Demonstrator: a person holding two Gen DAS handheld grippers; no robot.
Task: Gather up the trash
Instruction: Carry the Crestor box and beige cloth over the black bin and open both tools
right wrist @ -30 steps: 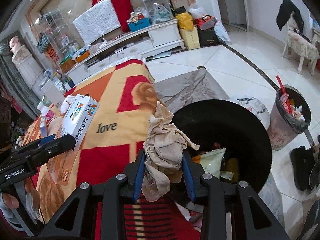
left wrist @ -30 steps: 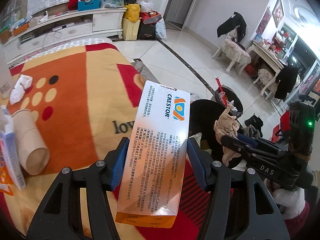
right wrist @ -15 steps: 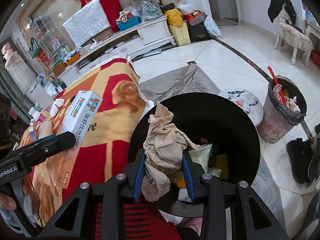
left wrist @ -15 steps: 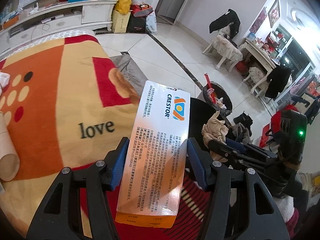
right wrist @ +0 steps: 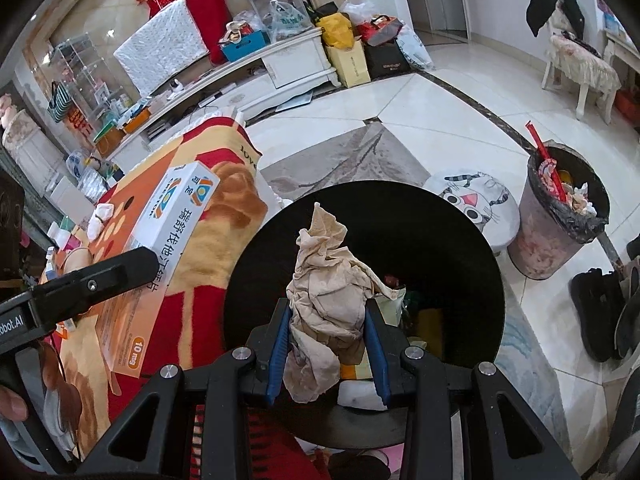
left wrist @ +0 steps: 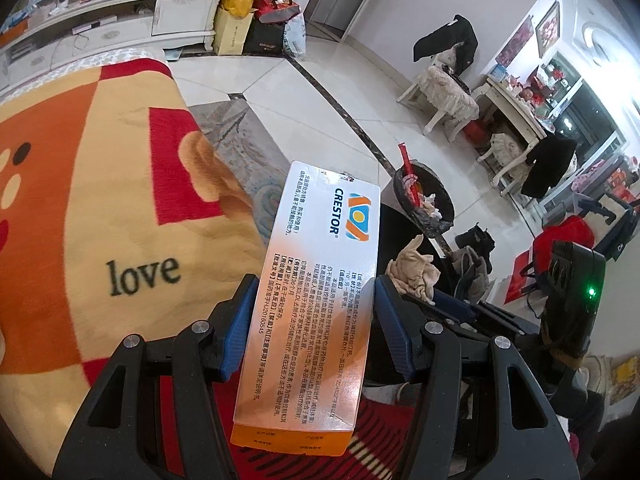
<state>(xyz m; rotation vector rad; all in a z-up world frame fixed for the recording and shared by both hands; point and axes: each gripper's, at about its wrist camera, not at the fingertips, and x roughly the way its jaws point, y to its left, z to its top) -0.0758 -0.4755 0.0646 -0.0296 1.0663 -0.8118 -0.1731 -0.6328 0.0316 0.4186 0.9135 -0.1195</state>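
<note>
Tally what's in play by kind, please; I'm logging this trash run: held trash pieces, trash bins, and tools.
Held trash pieces: 2, the Crestor box and the crumpled tissue
Trash bins: 2, the black bin and the bagged bin
Tools: 2, the left tool and the right tool
Total: 6

Both the left gripper [left wrist: 312, 320] and the right gripper [right wrist: 327, 344] are black, angular frames with triangular cut-outs, silver round screw heads at the joints and ribbed blue pads [right wrist: 280, 340] lining the fingers. White lettering ending "obot.AI" marks the left one's side, and a green light glows on the right one's black housing. A bare fingertip [right wrist: 12, 404] shows at the frame edge.
</note>
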